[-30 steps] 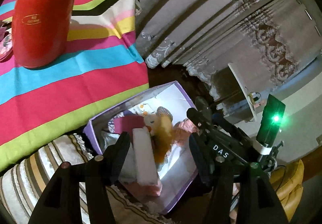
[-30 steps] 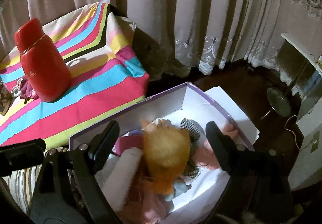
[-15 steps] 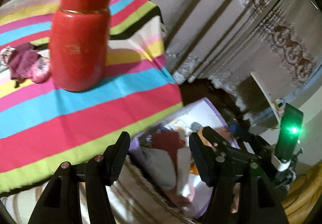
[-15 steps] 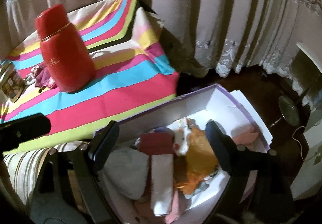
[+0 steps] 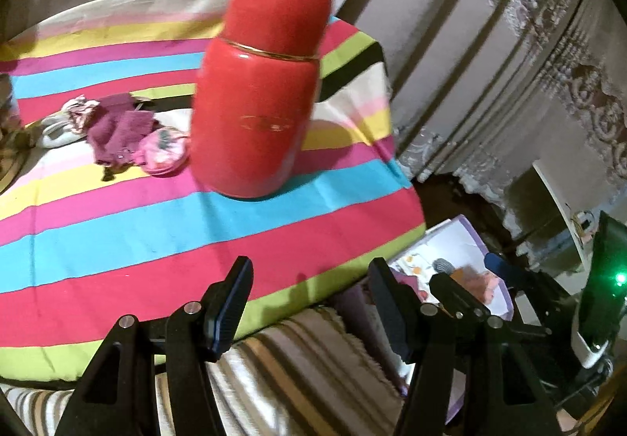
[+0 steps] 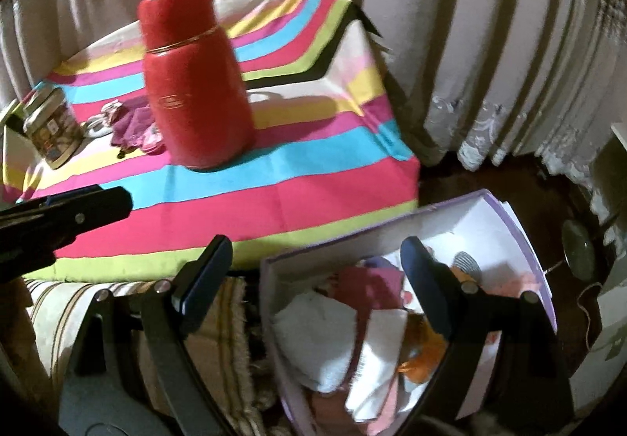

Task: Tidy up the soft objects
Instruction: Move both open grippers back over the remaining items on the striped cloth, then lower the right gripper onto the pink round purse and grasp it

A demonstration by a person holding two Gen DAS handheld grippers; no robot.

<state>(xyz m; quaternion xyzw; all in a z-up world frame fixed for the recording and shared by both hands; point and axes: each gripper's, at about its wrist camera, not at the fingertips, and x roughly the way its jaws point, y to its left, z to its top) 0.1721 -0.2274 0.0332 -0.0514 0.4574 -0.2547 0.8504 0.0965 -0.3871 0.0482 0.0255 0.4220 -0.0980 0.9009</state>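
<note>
A purple-edged box [image 6: 521, 240] stands on the floor beside the table, with several soft things in it: white folded cloths [image 6: 325, 342], a maroon cloth [image 6: 364, 283] and an orange plush toy [image 6: 423, 353]. On the striped tablecloth [image 5: 156, 224] lie a maroon cloth [image 5: 117, 130], a small pink pouch [image 5: 162, 151] and a floral piece [image 5: 78, 112]. My left gripper [image 5: 309, 283] hangs open and empty over the table's near edge. My right gripper [image 6: 317, 263] is open and empty between table edge and box. The box [image 5: 458, 240] shows low at the right in the left wrist view.
A tall red flask [image 5: 258, 99] stands mid-table, next to the soft things. A printed tin [image 6: 51, 130] sits at the table's left. A striped cushion [image 5: 298, 369] lies under both grippers. Curtains [image 6: 450, 24] hang behind. A fan base [image 6: 580, 251] rests on the dark floor.
Both grippers have swung away from over the box toward the table. The box slid to the lower right of each view and the flask and table cloths came in. Jaws kept their width.
</note>
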